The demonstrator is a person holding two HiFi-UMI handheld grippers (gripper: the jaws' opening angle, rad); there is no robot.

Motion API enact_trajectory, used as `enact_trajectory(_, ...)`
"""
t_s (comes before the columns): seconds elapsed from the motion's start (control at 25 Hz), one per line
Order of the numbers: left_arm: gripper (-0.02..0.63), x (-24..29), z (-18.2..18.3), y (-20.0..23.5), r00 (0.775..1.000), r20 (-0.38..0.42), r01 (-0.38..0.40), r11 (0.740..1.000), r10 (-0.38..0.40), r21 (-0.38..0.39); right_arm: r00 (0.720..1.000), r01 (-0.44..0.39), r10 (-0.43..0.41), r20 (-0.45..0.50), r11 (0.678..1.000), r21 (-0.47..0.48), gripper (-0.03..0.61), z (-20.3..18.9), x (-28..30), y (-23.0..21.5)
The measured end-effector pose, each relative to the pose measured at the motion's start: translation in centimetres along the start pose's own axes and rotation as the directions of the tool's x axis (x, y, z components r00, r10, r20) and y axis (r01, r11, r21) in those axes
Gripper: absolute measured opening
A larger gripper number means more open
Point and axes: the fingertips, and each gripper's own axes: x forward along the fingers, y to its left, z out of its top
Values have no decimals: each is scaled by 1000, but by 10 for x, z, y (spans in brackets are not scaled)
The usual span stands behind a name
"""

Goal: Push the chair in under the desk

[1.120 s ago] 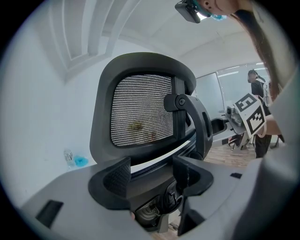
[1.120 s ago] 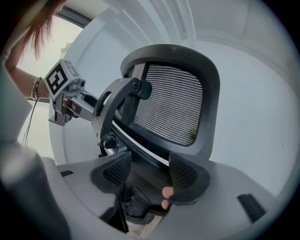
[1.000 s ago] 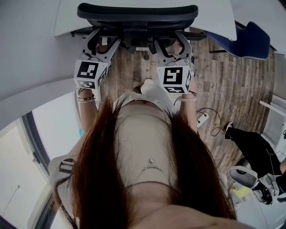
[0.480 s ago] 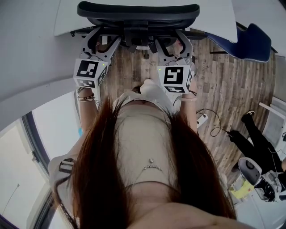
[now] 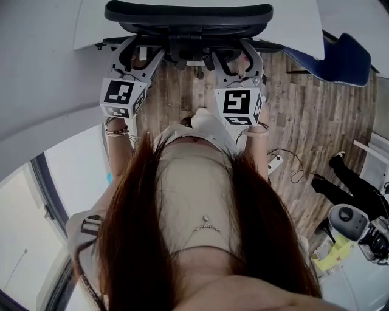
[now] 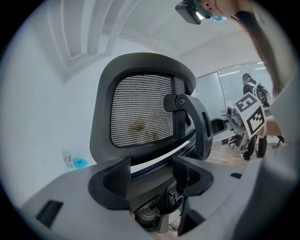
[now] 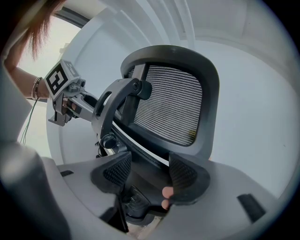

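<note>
The black mesh-backed office chair (image 5: 188, 15) stands at the top of the head view, its backrest at the edge of the white desk (image 5: 91, 27). My left gripper (image 5: 138, 56) is open, jaws reaching the backrest's lower frame on the left. My right gripper (image 5: 238, 58) is open at the frame's right side. In the left gripper view the mesh back (image 6: 140, 112) rises just beyond my left gripper (image 6: 151, 177), whose jaws straddle the lower bar without closing. The right gripper view shows the same mesh (image 7: 168, 108) past my right gripper (image 7: 149, 174), also spread around the bar.
A blue chair (image 5: 343, 58) stands to the right on the wooden floor (image 5: 304, 121). A cable and power strip (image 5: 276, 163) lie on the floor near my right side. Another person's legs (image 5: 358, 188) and a round grey device (image 5: 347, 215) are at the far right.
The chair and both grippers have edged slightly forward toward the desk. The person at the far right has shifted position.
</note>
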Motion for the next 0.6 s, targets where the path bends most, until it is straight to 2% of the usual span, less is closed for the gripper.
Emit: enact_trajectory(0.6,268,2,2,1,1000,16,0,1000,-1,8,1000,14,-14,8,1000,-2,261,0,1,-2)
